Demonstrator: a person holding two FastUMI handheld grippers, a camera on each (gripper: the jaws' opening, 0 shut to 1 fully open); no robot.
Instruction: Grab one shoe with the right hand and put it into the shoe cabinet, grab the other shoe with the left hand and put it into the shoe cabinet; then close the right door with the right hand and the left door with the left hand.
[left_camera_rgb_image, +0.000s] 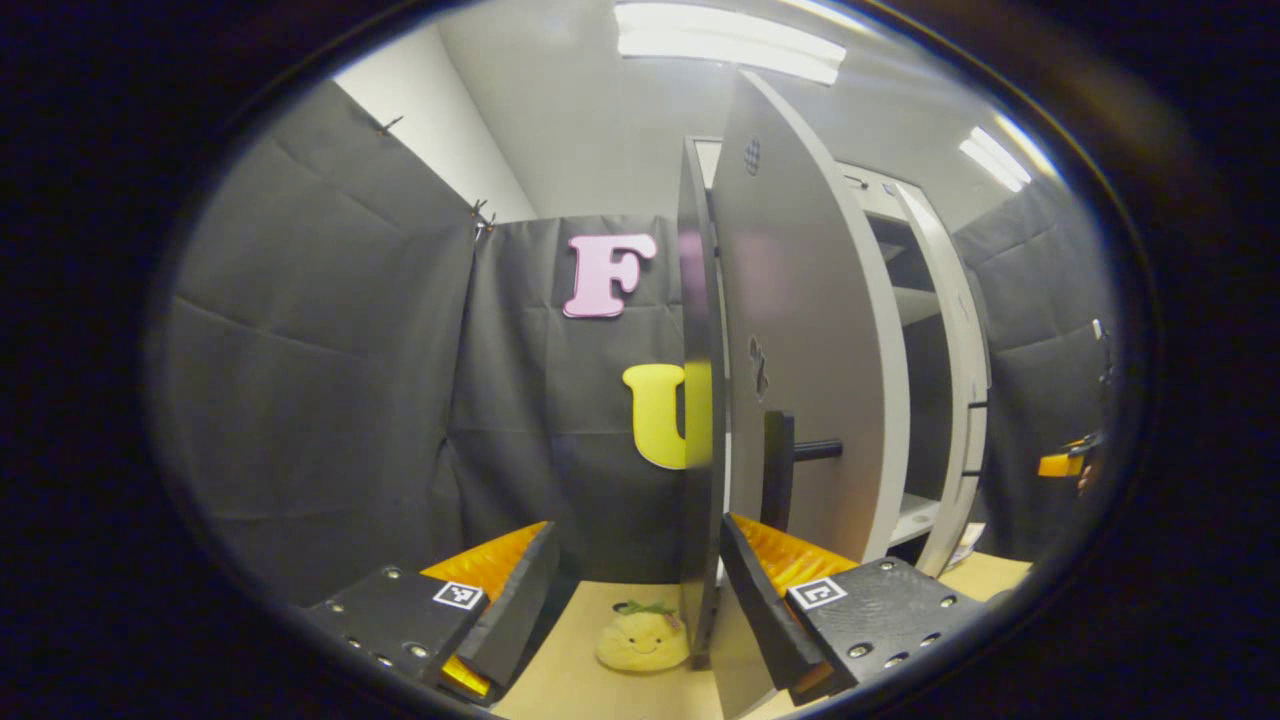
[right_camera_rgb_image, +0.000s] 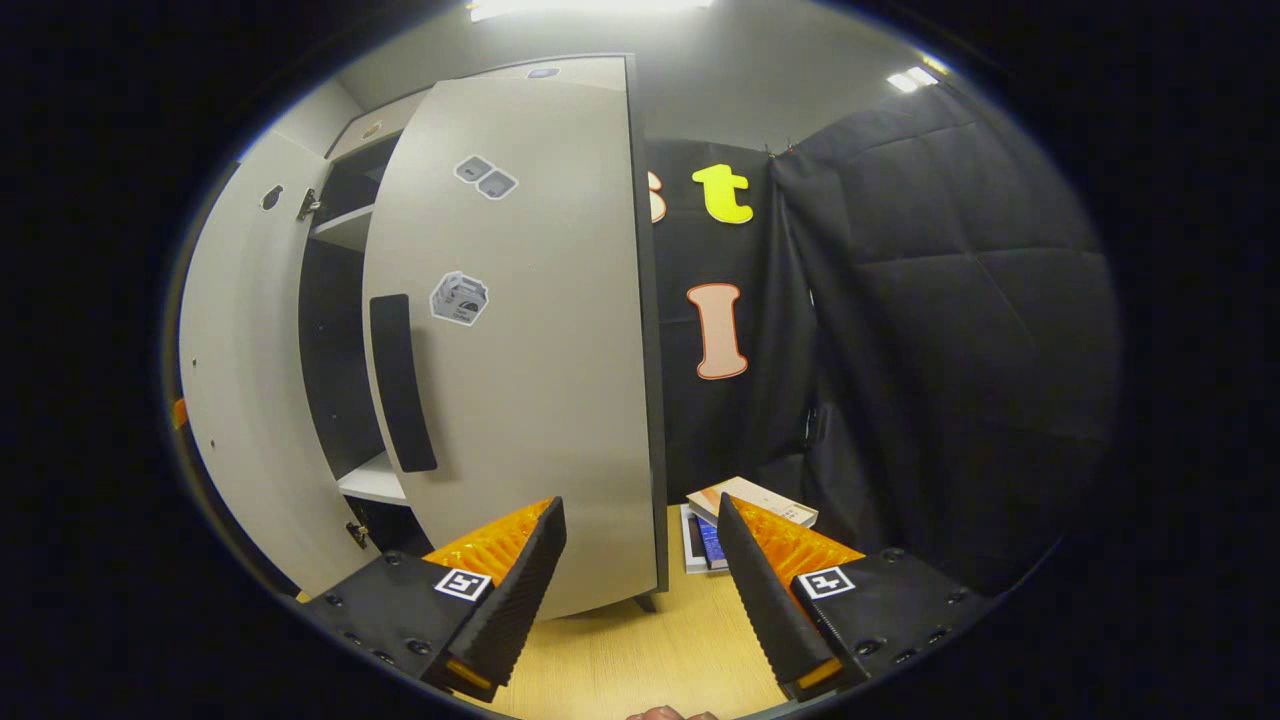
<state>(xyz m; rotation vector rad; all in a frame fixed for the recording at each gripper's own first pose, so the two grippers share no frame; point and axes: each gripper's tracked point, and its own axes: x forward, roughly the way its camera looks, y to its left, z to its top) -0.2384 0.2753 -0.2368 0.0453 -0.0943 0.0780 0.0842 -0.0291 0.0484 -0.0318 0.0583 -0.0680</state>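
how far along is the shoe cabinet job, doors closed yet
Late stage. Neither gripper holds a shoe, so the shoes look already put away, though the shelves can't be checked. Both doors are open. The left gripper straddles the edge of the left grey door; the right gripper sits open in front of the right grey door. Closing both is left.

Plush toy (left_camera_rgb_image: 642, 641) on floor left of cabinet door (left_camera_rgb_image: 800, 350), books (right_camera_rgb_image: 745, 520) right of the right door (right_camera_rgb_image: 530, 330)

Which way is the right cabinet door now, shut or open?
Partly open. In the right gripper view, the right door stands swung out from the cabinet, shelves visible behind it; the right tool is open, not touching it.
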